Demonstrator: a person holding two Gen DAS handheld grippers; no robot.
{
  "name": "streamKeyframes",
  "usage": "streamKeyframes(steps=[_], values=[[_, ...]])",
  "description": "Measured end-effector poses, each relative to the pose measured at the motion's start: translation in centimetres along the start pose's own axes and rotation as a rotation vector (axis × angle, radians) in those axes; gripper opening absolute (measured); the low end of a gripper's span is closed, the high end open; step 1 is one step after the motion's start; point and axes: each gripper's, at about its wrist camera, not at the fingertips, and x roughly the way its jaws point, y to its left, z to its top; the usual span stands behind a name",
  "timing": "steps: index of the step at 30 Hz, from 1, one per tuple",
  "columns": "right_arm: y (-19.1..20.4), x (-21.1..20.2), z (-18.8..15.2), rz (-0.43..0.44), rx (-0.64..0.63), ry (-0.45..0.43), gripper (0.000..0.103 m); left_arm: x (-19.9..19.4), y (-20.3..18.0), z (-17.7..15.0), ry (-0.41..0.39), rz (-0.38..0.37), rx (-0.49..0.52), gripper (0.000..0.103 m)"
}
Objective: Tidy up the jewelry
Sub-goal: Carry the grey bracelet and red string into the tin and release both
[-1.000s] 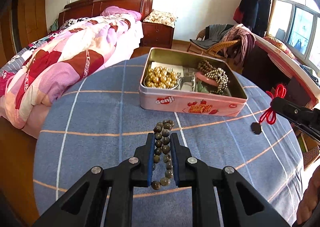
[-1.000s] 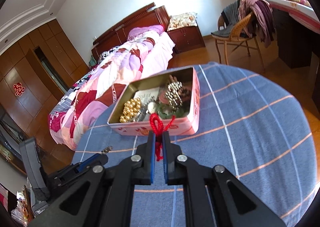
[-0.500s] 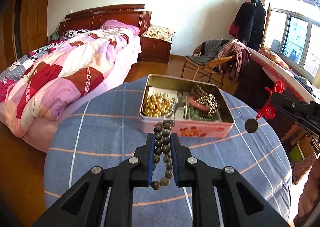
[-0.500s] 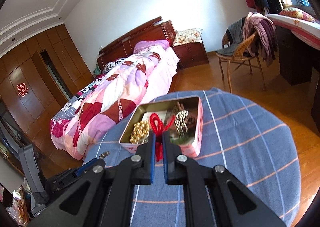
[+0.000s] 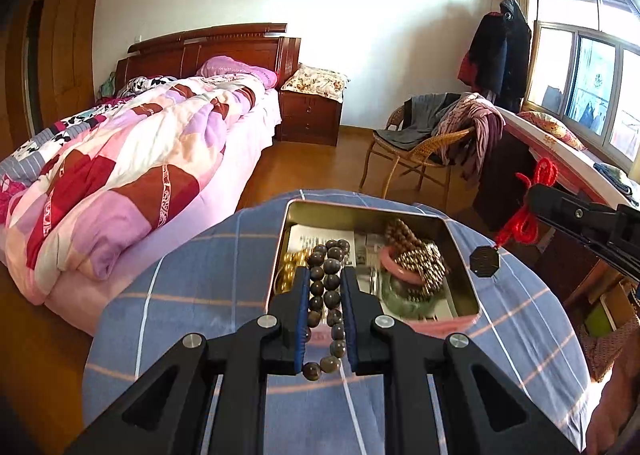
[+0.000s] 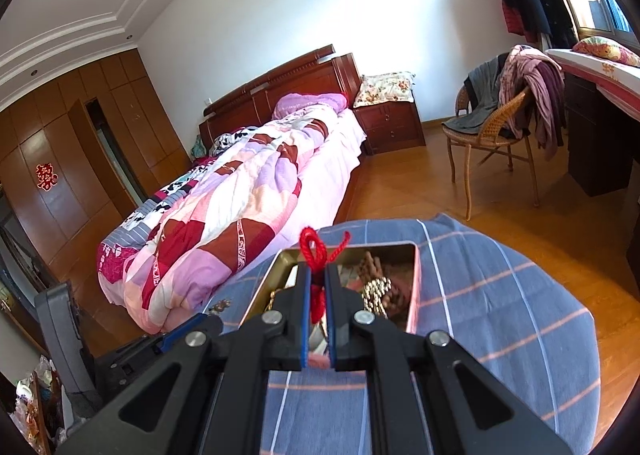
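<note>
My left gripper (image 5: 325,275) is shut on a dark bead bracelet (image 5: 328,287), held in the air above the near side of an open pink tin (image 5: 460,251). The tin holds gold beads (image 5: 290,259), a pink bangle (image 5: 394,261), a metallic bead strand (image 5: 424,259) and papers. My right gripper (image 6: 316,271) is shut on a red cord (image 6: 316,251). In the left wrist view the red cord (image 5: 524,211) hangs from the right gripper (image 5: 536,195) with a dark octagonal pendant (image 5: 485,261) dangling right of the tin. The tin (image 6: 416,287) lies below the right gripper.
The tin sits on a round table with a blue checked cloth (image 5: 192,287). A bed with a patchwork quilt (image 5: 120,175) stands to the left. A wicker chair (image 5: 416,151) draped with clothes and a dark desk (image 6: 592,143) are behind and right. A hand (image 5: 612,415) shows at lower right.
Both grippers have risen and moved towards the tin with their jewelry. The bracelet now hangs over the tin's near side, and the pendant has lifted off the cloth and dangles beside the tin.
</note>
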Motion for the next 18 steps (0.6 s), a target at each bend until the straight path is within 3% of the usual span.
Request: streamKeyframes(steps=[18], values=[[-1.3,8.4,0.3,-0.032,0.009,0.094,0.01,8.2,-1.2,1.7,0.071,0.022,0.014,0.015]])
